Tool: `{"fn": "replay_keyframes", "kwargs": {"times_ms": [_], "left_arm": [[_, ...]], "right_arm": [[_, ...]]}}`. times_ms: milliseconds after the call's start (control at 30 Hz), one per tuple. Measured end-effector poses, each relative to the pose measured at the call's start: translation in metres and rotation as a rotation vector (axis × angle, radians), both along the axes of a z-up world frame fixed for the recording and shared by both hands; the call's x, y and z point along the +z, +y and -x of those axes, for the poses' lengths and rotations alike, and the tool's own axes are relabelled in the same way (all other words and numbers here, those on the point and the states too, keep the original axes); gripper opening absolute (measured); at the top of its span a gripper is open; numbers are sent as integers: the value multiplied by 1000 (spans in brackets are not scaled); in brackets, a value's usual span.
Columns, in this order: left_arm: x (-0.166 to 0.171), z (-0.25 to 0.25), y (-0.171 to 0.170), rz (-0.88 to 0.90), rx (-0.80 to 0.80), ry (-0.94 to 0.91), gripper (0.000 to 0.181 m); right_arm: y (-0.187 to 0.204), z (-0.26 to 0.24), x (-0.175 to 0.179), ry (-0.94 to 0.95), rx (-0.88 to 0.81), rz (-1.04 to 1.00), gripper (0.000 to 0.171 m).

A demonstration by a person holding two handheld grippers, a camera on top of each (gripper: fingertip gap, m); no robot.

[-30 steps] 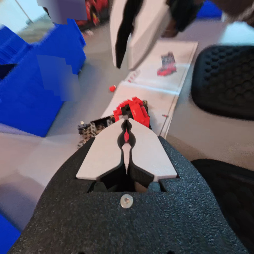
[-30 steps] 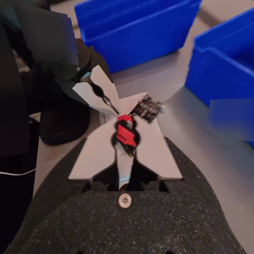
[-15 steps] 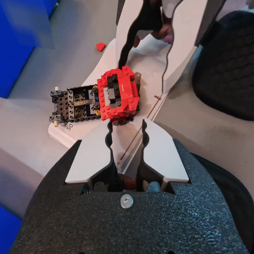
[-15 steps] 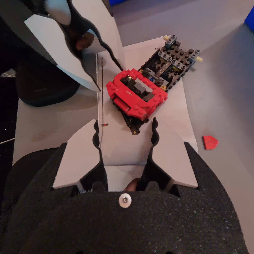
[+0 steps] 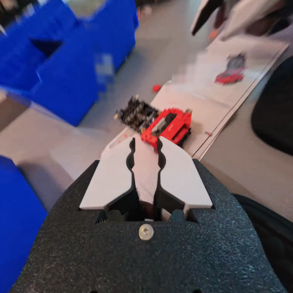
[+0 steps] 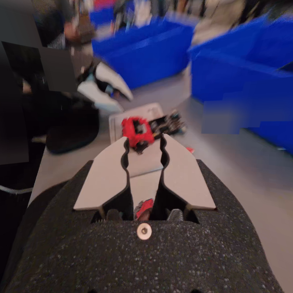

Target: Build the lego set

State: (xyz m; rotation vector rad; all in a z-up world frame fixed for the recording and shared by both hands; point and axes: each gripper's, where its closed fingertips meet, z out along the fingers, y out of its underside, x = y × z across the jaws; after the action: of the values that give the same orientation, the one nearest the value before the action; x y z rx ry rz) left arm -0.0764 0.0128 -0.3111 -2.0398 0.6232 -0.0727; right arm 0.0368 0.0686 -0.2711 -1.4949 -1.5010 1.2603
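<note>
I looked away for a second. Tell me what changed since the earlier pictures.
Both let go: the left hand-held gripper and right hand-held gripper, shut on the red and black lego car a second ago, opened and backed away. The car stays on the instruction booklet, the loose red piece beside it.

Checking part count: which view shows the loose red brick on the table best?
Left wrist view. The loose red brick lies in the open on the grey table, beside the booklet, though blurred. In the right wrist view only a sliver of it shows past the right gripper, whose finger hides the rest.
</note>
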Motion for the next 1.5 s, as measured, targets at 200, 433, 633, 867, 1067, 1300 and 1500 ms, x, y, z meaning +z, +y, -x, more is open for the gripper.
{"fn": "replay_keyframes", "kwargs": {"times_ms": [200, 433, 633, 867, 1067, 1300, 1500], "left_arm": [[56, -22, -11, -366, -180, -261, 26], [52, -7, -12, -331, -134, -321, 26], [49, -11, -13, -346, -159, -291, 25], [49, -5, -11, -393, -143, -227, 27], [46, -7, -12, -369, -151, -222, 27], [45, -6, -11, -365, -140, -204, 27], [58, 0, -10, -398, -91, -320, 41]], "right_arm": [[68, -41, 38, 264, -321, 62, 50], [76, -31, 30, 212, -423, -119, 84], [66, -25, 28, 221, -381, -164, 65], [67, -30, 37, 267, -380, -118, 45], [76, -34, 36, 262, -442, -178, 47], [72, -37, 38, 263, -402, -151, 0], [95, -58, 67, 488, -578, -72, 57]]}}
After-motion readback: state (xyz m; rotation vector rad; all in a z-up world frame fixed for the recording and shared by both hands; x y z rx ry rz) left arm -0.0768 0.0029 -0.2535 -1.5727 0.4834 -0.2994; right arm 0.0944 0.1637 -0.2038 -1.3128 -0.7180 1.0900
